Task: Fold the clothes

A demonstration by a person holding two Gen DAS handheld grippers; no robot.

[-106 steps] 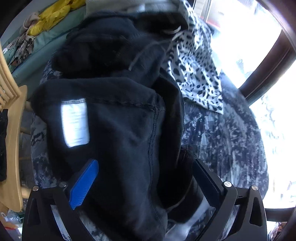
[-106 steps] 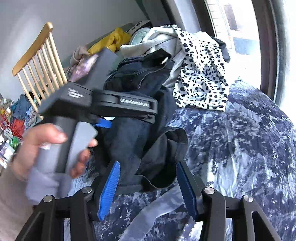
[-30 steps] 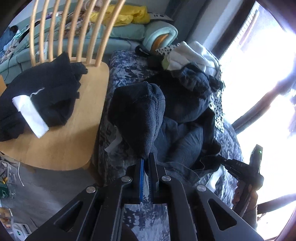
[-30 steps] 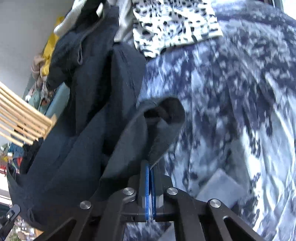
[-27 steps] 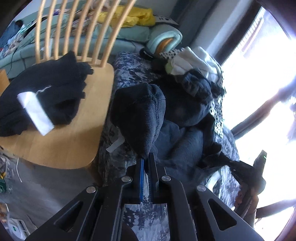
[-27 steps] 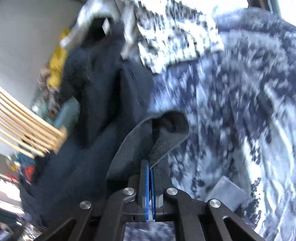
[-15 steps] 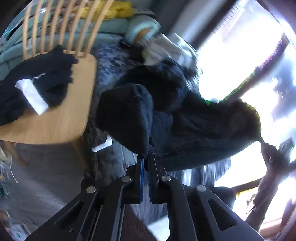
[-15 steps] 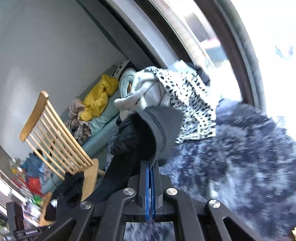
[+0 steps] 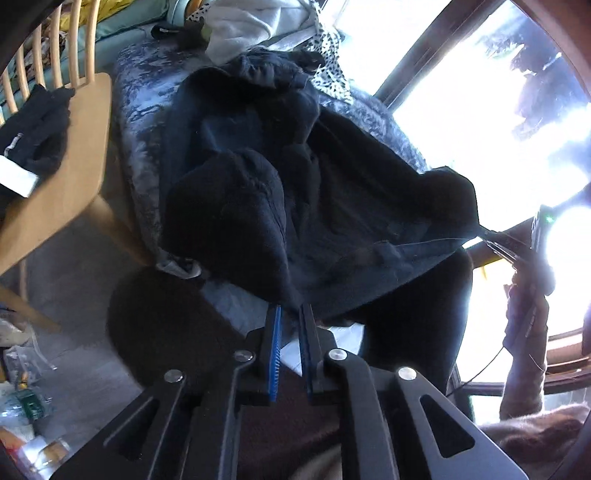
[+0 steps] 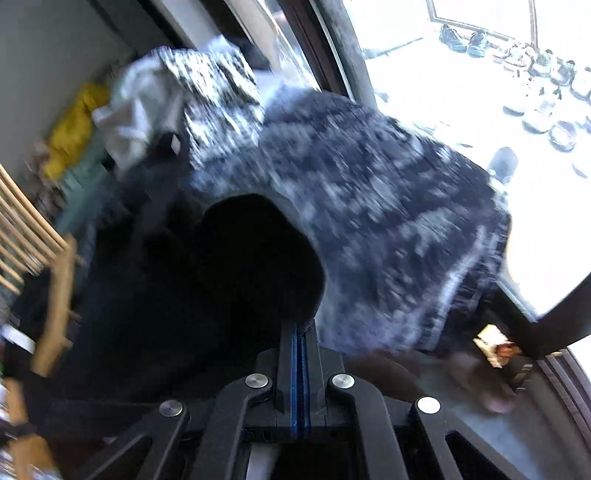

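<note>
Black garment (image 9: 332, 192) hangs stretched between the two grippers, over the near edge of a bed with a blue-grey patterned cover (image 9: 140, 110). Far part of it lies bunched on the cover, near part is lifted off.

Left gripper (image 9: 290, 314): one bunched corner of the garment sits right at the fingertips, a narrow point of fabric running down into the gap between the blue pads (image 9: 275, 343). Jaws are opening, a slim gap shows between them, cloth in the gap at the tip; from the left wrist view the fabric looks caught at the very tips only. The rest of that corner bulges up and to the left of the fingers.

Right gripper (image 10: 298, 332): jaws fully closed, pads together, an edge of the garment pinched at the tip. A rounded dark fold rises just above the fingertips. In the left wrist view the same gripper (image 9: 491, 236) is at far right, pulling the opposite corner out to a taut point, a hand (image 9: 524, 295) below it. Right wrist view is motion-blurred.

Around: spotted black-and-white fabric (image 9: 332, 74) and a pale garment (image 9: 251, 26) piled at the far end of the bed. Wooden chair (image 9: 62, 177) just left of the bed, with another dark folded item (image 9: 37, 129) on its seat. Bright window (image 9: 480, 92) to the right.
</note>
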